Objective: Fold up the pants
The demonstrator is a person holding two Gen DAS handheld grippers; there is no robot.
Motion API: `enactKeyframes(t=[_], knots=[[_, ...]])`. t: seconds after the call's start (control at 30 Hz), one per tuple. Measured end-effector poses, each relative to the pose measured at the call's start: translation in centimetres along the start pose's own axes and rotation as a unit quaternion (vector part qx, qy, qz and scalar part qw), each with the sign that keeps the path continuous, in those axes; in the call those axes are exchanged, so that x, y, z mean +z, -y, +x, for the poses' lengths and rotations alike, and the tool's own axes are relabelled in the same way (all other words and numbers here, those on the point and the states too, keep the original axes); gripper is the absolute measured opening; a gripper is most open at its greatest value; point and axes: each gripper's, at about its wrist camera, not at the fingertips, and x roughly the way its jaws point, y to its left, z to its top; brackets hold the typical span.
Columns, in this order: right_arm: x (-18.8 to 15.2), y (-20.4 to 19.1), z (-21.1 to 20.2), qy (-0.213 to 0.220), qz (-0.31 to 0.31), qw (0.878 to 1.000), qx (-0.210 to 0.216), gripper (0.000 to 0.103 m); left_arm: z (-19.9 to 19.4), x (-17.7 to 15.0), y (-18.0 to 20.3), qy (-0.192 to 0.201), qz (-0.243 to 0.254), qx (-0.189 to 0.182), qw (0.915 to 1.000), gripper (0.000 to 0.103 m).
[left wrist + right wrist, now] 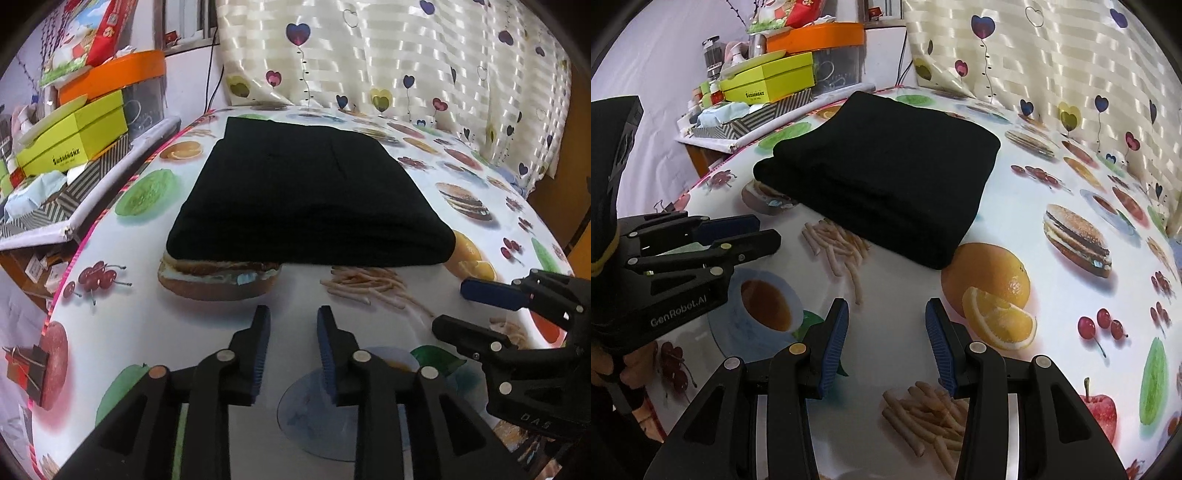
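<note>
The black pants (306,192) lie folded into a thick flat rectangle on the food-print tablecloth (110,325), also seen in the right wrist view as the black pants (882,177). My left gripper (293,314) hovers over the cloth just short of the stack's near edge, open, with nothing between its blue pads. My right gripper (886,308) is also open and empty, near the stack's near corner. Each gripper shows in the other's view: the right gripper (448,306) at the right edge, the left gripper (768,230) at the left, held by a hand.
A side shelf with a yellow-green box (74,136), an orange round box (118,74) and clutter stands left of the table. A heart-print curtain (406,55) hangs behind. A binder clip (27,365) grips the tablecloth's left edge.
</note>
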Motion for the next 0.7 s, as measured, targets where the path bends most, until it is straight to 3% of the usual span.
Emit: enactKeyframes(t=[0.7], knots=[[0.01,0.14,0.07,-0.001,-0.003,1.000,-0.002,0.051,0.21,0.06,0.43,0.004,0.012,0.003,0.9999,0.041]])
